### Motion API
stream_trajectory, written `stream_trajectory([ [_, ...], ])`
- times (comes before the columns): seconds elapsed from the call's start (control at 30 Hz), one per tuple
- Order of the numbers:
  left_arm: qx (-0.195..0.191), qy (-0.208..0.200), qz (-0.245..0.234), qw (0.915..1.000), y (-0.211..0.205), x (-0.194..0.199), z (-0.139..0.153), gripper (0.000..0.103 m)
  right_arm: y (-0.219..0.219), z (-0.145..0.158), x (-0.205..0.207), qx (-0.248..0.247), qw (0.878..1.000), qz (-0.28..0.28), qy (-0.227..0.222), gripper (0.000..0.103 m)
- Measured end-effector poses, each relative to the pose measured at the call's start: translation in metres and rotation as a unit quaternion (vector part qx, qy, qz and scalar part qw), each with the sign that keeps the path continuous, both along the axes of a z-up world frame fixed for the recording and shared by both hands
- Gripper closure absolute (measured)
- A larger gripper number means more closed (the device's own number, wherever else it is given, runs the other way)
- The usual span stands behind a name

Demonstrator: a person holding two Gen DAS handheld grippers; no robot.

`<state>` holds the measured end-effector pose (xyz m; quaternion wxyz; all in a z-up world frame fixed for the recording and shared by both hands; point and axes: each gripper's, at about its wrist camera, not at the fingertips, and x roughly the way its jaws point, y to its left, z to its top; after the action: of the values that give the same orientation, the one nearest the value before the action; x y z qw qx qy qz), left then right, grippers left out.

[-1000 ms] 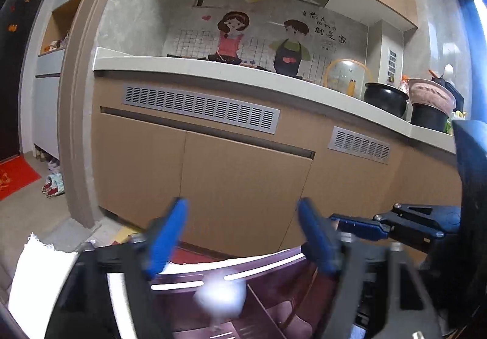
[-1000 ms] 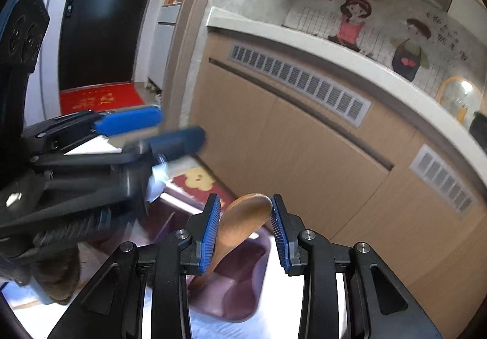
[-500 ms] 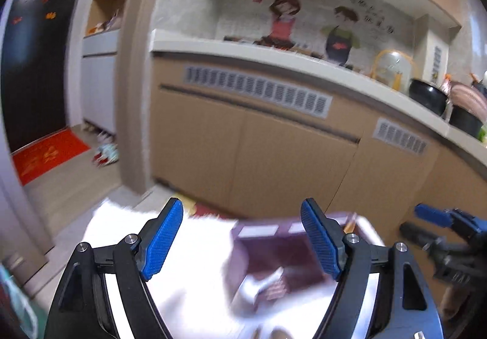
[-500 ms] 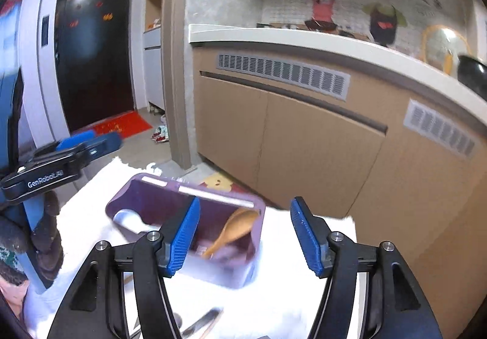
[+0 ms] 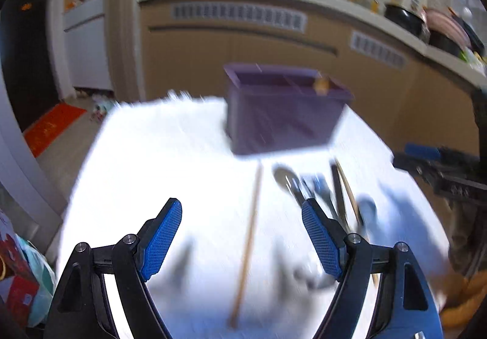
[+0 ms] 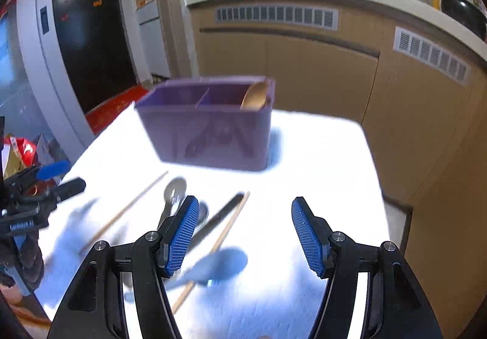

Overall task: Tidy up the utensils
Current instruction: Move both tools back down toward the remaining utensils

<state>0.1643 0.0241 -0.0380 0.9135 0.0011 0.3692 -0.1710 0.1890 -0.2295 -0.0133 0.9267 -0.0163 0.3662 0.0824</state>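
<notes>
I am holding my left gripper (image 5: 242, 235) wide apart over the white cloth (image 5: 170, 162), gripping nothing. My right gripper (image 6: 243, 235) is standing apart too, with nothing between its blue pads. The purple box (image 6: 210, 132) is sitting at the far end of the cloth, with the wooden spoon (image 6: 255, 97) standing in its right part. Chopsticks (image 6: 213, 244), a metal spoon (image 6: 172, 197) and a blue spoon (image 6: 213, 267) are lying in front of it. The left view is blurry, and I am reading no words there.

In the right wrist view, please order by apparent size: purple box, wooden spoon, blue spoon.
1. Purple box, clearly largest.
2. Blue spoon, though it lies nearer the camera and is blurred.
3. Wooden spoon; only its bowl shows above the rim.
</notes>
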Motion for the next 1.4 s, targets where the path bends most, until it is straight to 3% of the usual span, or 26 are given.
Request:
stream_trajectory([
  [0.23, -0.005, 0.027, -0.077, 0.9967, -0.026, -0.032, -0.016, 0.025, 0.011, -0.021, -0.019, -0.013, 0.999, 0.031, 0.023, 0.039],
  [0.5, 0.009, 0.014, -0.008, 0.9998, -0.002, -0.015, -0.008, 0.025, 0.053, -0.041, -0.028, -0.045, 0.990, 0.126, 0.050, 0.039],
  [0.6, 0.005, 0.016, 0.001, 0.9999, 0.002, -0.012, -0.009, 0.025, 0.061, -0.043, -0.020, -0.043, 0.991, 0.118, 0.050, 0.039],
  [0.67, 0.008, 0.014, 0.011, 0.9998, 0.003, -0.010, -0.010, 0.025, 0.062, -0.042, -0.001, -0.036, 0.993, 0.099, 0.053, 0.045],
  [0.73, 0.010, 0.007, 0.019, 0.9998, 0.006, -0.010, -0.010, 0.025, 0.064, -0.045, 0.019, -0.026, 0.993, 0.085, 0.071, 0.066],
  [0.9, 0.008, 0.004, 0.029, 0.9996, 0.014, -0.007, -0.013, 0.025, 0.067, -0.054, 0.045, -0.001, 0.994, 0.059, 0.094, 0.066],
  [1.07, -0.004, 0.015, 0.027, 0.9995, 0.021, -0.001, -0.019, 0.025, 0.084, -0.065, 0.051, 0.001, 0.990, 0.078, 0.120, 0.067],
  [1.17, -0.016, 0.027, -0.001, 0.9995, 0.014, -0.002, -0.023, 0.025, 0.100, -0.073, 0.055, 0.008, 0.984, 0.106, 0.140, 0.070],
  [1.3, -0.027, 0.044, -0.032, 0.9981, 0.004, -0.006, -0.026, 0.025, 0.111, -0.059, 0.048, 0.029, 0.982, 0.140, 0.124, 0.070],
  [1.4, -0.033, 0.061, -0.052, 0.9962, -0.004, -0.009, -0.028, 0.033, 0.100, -0.045, 0.042, 0.010, 0.989, 0.119, 0.092, 0.070],
])
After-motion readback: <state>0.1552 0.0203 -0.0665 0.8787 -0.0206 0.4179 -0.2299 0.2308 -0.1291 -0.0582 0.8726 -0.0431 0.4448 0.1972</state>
